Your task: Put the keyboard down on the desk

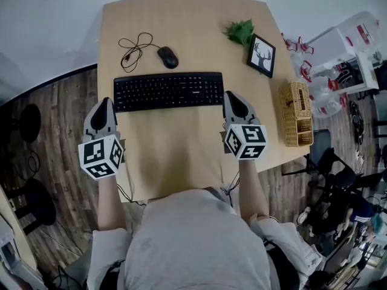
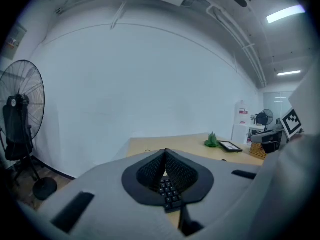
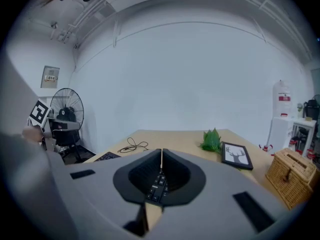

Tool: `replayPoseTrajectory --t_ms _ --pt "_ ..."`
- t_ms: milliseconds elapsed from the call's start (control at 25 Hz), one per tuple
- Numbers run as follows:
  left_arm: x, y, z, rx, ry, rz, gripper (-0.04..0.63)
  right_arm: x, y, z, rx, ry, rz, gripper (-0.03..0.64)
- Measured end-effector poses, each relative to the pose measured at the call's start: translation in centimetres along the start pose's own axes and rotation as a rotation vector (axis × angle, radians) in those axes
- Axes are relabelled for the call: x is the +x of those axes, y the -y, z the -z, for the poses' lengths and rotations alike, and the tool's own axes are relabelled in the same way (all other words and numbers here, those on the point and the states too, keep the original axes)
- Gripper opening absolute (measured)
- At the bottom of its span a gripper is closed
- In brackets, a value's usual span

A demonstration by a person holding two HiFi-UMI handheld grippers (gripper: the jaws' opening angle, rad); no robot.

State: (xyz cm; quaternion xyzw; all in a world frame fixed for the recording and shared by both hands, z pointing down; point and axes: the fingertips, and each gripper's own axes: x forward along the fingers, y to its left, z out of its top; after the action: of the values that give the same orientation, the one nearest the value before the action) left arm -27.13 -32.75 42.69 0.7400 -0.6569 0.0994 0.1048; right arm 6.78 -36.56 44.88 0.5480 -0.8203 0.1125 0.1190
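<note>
A black keyboard (image 1: pixel 168 90) lies flat across the middle of the light wooden desk (image 1: pixel 181 156). My left gripper (image 1: pixel 107 102) sits just off its left end and my right gripper (image 1: pixel 232 96) just off its right end, both a little nearer to me. In the left gripper view the gripper (image 2: pixel 165 151) has its pad tips meeting, and the keyboard's keys (image 2: pixel 169 191) show through the gap below them. The right gripper (image 3: pixel 161 151) looks the same in its own view, with the keyboard's keys (image 3: pixel 157 184) behind the closed tips. Neither holds anything.
Behind the keyboard lie a black mouse (image 1: pixel 167 57) and a coiled cable (image 1: pixel 134 46). A small green plant (image 1: pixel 240 31), a framed deer picture (image 1: pixel 261 54) and a wicker basket (image 1: pixel 295 113) stand at the desk's right side. A floor fan (image 2: pixel 20 114) stands left of the desk.
</note>
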Motion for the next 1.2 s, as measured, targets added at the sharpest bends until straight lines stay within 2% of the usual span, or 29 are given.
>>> replayPoseTrajectory --t_ms 160,1200 --pt "-2.6 1.9 -1.9 0.031 0.052 -0.001 0.009 -2.6 -0.5 -1.6 -0.013 0.052 -0.021 0.015" --pt "-16.6 8.7 -8.9 0.066 0.307 -0.055 0.011 -15.7 -2.6 -8.3 -0.090 0.286 -0.118 0.015"
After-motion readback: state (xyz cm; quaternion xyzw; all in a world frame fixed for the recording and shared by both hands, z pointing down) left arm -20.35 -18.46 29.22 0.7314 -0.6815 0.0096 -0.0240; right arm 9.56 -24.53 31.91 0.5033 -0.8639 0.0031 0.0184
